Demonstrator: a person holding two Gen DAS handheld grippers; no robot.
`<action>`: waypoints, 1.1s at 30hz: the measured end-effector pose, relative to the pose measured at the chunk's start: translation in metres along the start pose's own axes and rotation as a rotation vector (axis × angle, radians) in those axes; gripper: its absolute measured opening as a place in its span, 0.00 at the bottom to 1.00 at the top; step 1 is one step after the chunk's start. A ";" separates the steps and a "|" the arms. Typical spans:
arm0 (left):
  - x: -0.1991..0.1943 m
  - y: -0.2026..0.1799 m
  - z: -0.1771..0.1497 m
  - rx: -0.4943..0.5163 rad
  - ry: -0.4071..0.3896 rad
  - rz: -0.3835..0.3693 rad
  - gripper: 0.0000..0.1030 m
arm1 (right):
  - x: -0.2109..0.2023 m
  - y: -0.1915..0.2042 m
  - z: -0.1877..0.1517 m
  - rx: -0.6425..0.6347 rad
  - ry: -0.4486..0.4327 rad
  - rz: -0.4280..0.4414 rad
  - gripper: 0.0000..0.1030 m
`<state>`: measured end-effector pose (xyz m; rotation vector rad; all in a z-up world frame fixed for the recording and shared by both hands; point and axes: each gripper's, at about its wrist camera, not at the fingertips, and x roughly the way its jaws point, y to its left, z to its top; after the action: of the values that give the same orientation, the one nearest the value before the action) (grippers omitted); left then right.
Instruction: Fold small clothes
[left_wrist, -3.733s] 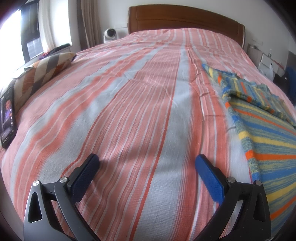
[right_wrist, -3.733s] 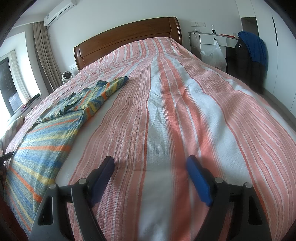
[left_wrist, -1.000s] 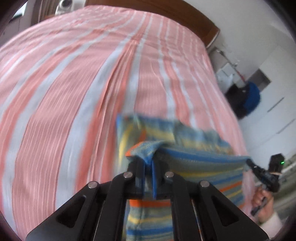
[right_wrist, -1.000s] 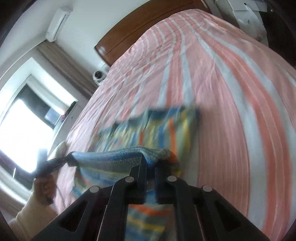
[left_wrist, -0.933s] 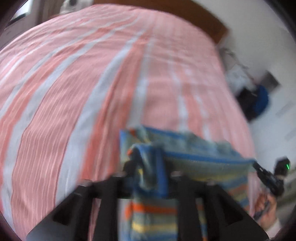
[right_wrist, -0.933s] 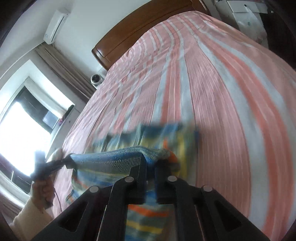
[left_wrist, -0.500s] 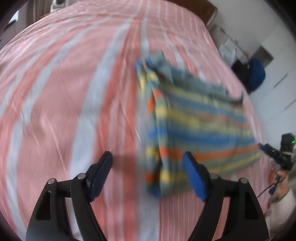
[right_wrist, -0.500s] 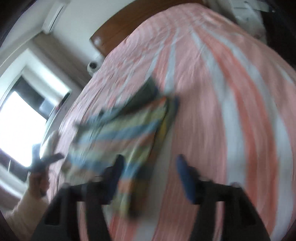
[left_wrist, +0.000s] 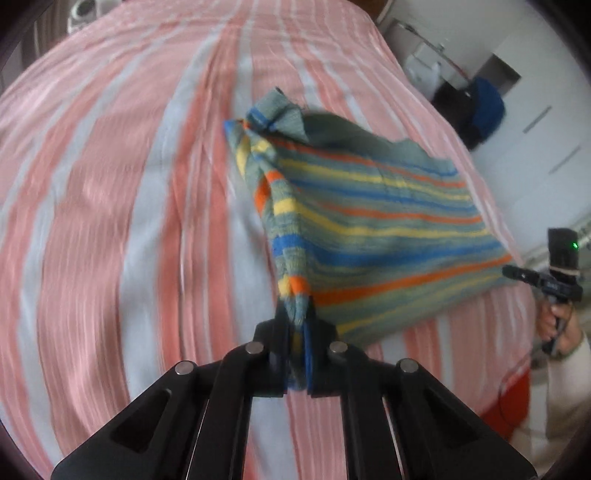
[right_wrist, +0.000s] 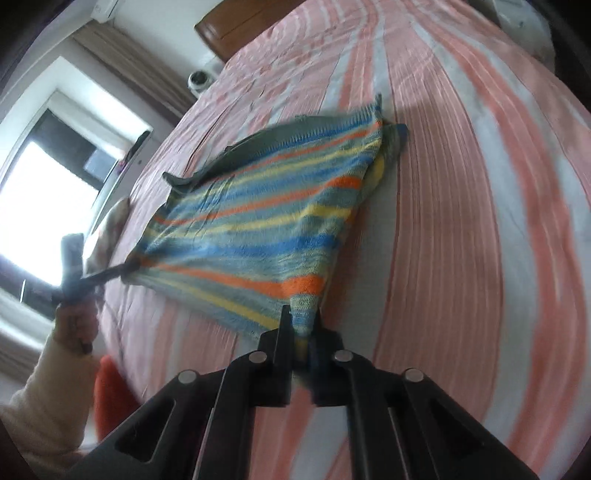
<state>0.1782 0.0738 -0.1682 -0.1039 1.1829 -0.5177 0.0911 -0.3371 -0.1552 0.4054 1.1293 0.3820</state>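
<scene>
A pink-and-white striped bedspread (left_wrist: 110, 221) lies beneath the grippers. The left gripper (left_wrist: 297, 325) and right gripper (right_wrist: 301, 328), jaws just closed, each pinch a near corner of the multicoloured striped knitted garment (left_wrist: 369, 221).

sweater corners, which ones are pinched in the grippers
The two near corners of the sweater: left gripper and right gripper each clamp one. The far corners lie free on the bed.

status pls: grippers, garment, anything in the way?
Left hand-held gripper and right hand-held gripper just re-closed, each shut on a near corner of the striped knit garment. Garment folded, near edge lifted off the striped bedspread. Nothing in the way.
</scene>
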 end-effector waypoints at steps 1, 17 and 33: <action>0.003 -0.001 -0.013 -0.004 0.025 -0.002 0.03 | -0.003 0.002 -0.012 -0.010 0.019 0.002 0.06; -0.031 -0.087 -0.050 0.169 -0.252 0.247 0.74 | -0.047 -0.029 -0.073 0.088 -0.178 -0.102 0.55; 0.003 -0.168 -0.045 0.259 -0.266 0.434 0.77 | -0.047 -0.014 -0.091 0.051 -0.242 -0.120 0.55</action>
<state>0.0823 -0.0668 -0.1302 0.2942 0.8363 -0.2581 -0.0092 -0.3617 -0.1588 0.4149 0.9233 0.1925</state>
